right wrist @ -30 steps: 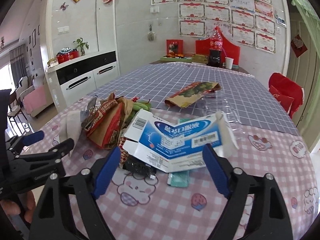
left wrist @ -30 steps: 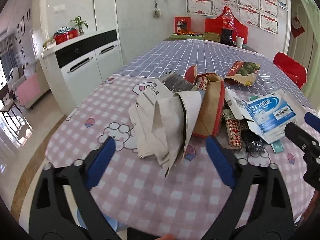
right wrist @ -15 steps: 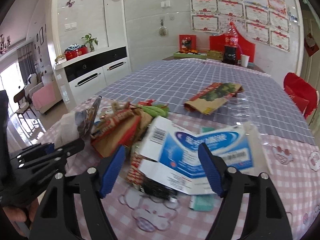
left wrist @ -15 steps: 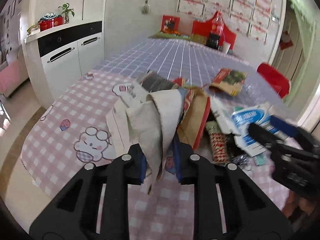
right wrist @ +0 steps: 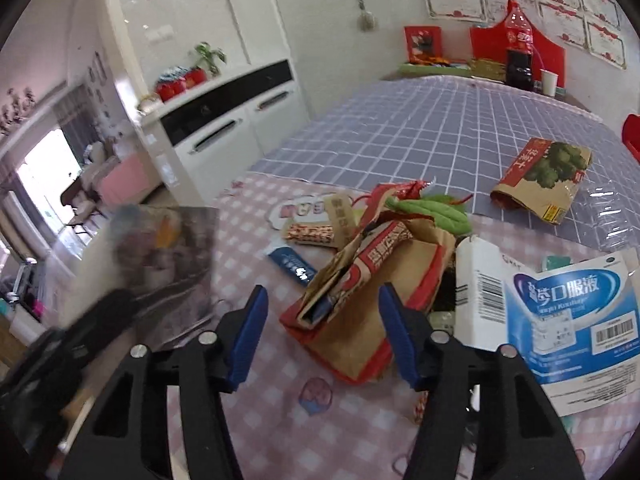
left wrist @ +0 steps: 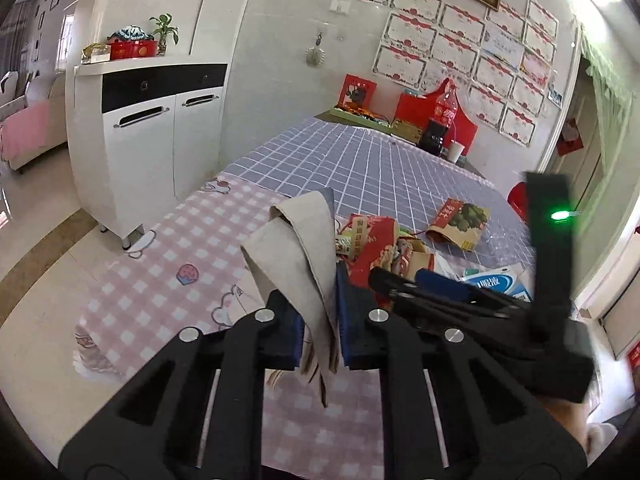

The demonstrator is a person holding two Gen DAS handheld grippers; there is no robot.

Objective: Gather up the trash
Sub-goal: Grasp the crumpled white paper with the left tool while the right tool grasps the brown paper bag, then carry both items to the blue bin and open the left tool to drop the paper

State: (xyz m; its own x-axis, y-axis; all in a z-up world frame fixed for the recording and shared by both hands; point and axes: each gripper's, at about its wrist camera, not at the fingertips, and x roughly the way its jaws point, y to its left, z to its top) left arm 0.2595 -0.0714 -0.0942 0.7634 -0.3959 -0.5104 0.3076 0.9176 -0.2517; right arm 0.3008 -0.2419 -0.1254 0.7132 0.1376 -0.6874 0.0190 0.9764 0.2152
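My left gripper [left wrist: 320,320] is shut on a folded grey cardboard sheet [left wrist: 300,248] and holds it above the table's near edge; the sheet shows blurred in the right wrist view [right wrist: 156,256]. My right gripper [right wrist: 320,332] is open, its blue pads either side of a crumpled brown and red paper bag [right wrist: 360,280] on the table. It also shows in the left wrist view [left wrist: 432,284], right of the sheet. A blue and white medicine box [right wrist: 560,312] lies flattened to the right. Wrappers and a green packet [right wrist: 440,212] lie behind the bag.
A brown and red snack bag [right wrist: 540,176] lies further back on the purple checked cloth [right wrist: 420,132]. A cola bottle [right wrist: 518,52] and a paper cup [right wrist: 548,82] stand at the far end. A white cabinet [left wrist: 152,136] stands left of the table.
My left gripper closed on the grey cardboard sheet and lifted it towards the near left. My right gripper moved left from the medicine box to the brown paper bag.
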